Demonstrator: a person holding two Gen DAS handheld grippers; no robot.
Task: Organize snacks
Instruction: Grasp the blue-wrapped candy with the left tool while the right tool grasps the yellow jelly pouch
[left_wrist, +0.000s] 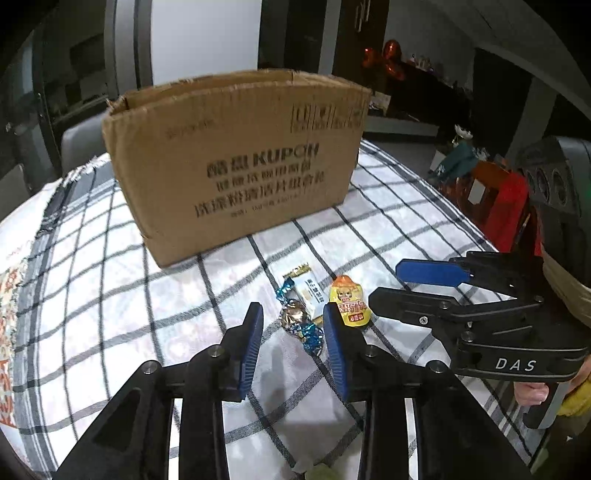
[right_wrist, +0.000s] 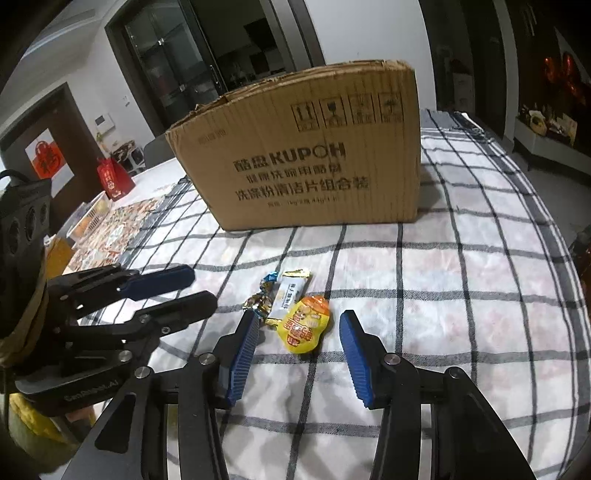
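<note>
Three snacks lie together on the checked tablecloth: a gold and blue foil candy (left_wrist: 300, 324) (right_wrist: 260, 301), a white bar wrapper (left_wrist: 309, 291) (right_wrist: 289, 293) and a yellow jelly pack (left_wrist: 349, 302) (right_wrist: 303, 323). An open cardboard box (left_wrist: 236, 158) (right_wrist: 310, 155) stands behind them. My left gripper (left_wrist: 293, 314) is open, its fingers on either side of the foil candy, above the cloth. My right gripper (right_wrist: 299, 321) is open around the yellow jelly pack. Each gripper shows in the other's view, the right (left_wrist: 391, 282) and the left (right_wrist: 199, 288).
The checked tablecloth (left_wrist: 110, 288) (right_wrist: 461, 295) covers the table. Red gift bags (left_wrist: 498, 206) stand past the right edge in the left wrist view. A red bag (right_wrist: 112, 179) and a patterned mat with a basket (right_wrist: 96, 218) sit at the far left in the right wrist view.
</note>
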